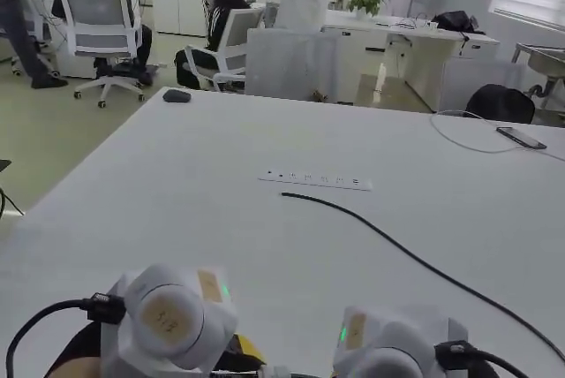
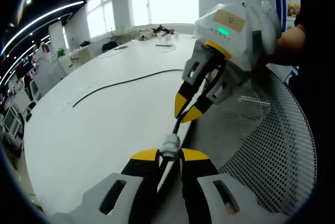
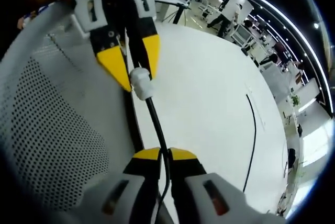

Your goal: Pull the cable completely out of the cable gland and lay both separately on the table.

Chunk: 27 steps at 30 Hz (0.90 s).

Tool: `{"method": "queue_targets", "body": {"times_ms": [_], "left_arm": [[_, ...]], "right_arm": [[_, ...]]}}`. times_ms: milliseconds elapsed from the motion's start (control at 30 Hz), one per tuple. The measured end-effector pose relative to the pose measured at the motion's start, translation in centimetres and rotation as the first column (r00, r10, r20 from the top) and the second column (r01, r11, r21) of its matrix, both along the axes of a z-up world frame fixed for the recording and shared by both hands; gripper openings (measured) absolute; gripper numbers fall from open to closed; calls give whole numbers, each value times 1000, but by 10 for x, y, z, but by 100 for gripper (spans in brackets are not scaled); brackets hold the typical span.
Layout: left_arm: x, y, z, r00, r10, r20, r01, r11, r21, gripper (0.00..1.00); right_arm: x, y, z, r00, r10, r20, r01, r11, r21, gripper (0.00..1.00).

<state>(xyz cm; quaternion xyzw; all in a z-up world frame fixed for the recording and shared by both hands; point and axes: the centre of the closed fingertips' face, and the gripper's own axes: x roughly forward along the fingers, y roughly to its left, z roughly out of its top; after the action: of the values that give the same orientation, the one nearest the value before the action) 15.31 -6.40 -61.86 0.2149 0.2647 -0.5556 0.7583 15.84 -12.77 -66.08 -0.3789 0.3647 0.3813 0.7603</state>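
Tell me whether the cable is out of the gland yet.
Still in: the cable enters the cable gland held by the left gripper; the right gripper clamps the cable.

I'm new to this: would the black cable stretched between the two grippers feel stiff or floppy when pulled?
Likely bendy yet springy: the cable runs nearly straight from the gland to the right gripper. Thin, smooth-looking, so it may slip.
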Motion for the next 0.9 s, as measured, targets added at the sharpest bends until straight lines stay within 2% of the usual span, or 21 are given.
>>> {"method": "queue_targets", "body": {"times_ms": [33, 67, 133, 167, 233, 300, 333, 433, 533, 700, 900], "left_arm": [[0, 0, 0, 1000, -1, -1, 1, 1000, 1, 16], [0, 1, -2, 1000, -3, 2, 3, 1000, 10, 16], [-1, 1, -3, 1000, -3, -2, 3, 1000, 16, 16], [-1, 1, -3, 1000, -4, -2, 4, 1000, 15, 16], [-2, 0, -2, 1000, -7, -3, 7, 1000, 8, 16], [-2, 0, -2, 1000, -11, -4, 11, 1000, 11, 16], [-3, -1, -3, 1000, -14, -4, 14, 1000, 12, 16], [-3, -1, -2, 1000, -18, -4, 18, 1000, 9, 16], [-3, -2, -2, 1000, -19, -4, 19, 1000, 7, 16], [-2, -1, -2, 1000, -12, -2, 12, 1000, 8, 16], [2, 1, -2, 1000, 4, 3, -4, 1000, 9, 16]], "right_arm": [[0, 2, 0, 1000, -3, -8, 4, 1000, 20, 5], [-1, 2, 0, 1000, 0, -13, 0, 1000, 18, 5], [-5, 10, 1, 999, 38, -15, -38, 999, 30, 8], [-6, 21, 5, 997, 77, 0, -77, 994, 74, 14], [-8, 33, 12, 992, 125, 35, -128, 986, 107, 21], [-8, 39, 19, 984, 160, 73, -168, 979, 115, 19], [-8, 44, 24, 982, 168, 91, -180, 973, 144, 19], [-10, 48, 30, 978, 181, 107, -197, 965, 171, 17], [-10, 50, 31, 975, 191, 115, -209, 962, 178, 7], [-8, 48, 29, 981, 166, 104, -183, 965, 188, 5], [-1, 26, 16, 994, 84, 62, -91, 990, 109, 4]]}}
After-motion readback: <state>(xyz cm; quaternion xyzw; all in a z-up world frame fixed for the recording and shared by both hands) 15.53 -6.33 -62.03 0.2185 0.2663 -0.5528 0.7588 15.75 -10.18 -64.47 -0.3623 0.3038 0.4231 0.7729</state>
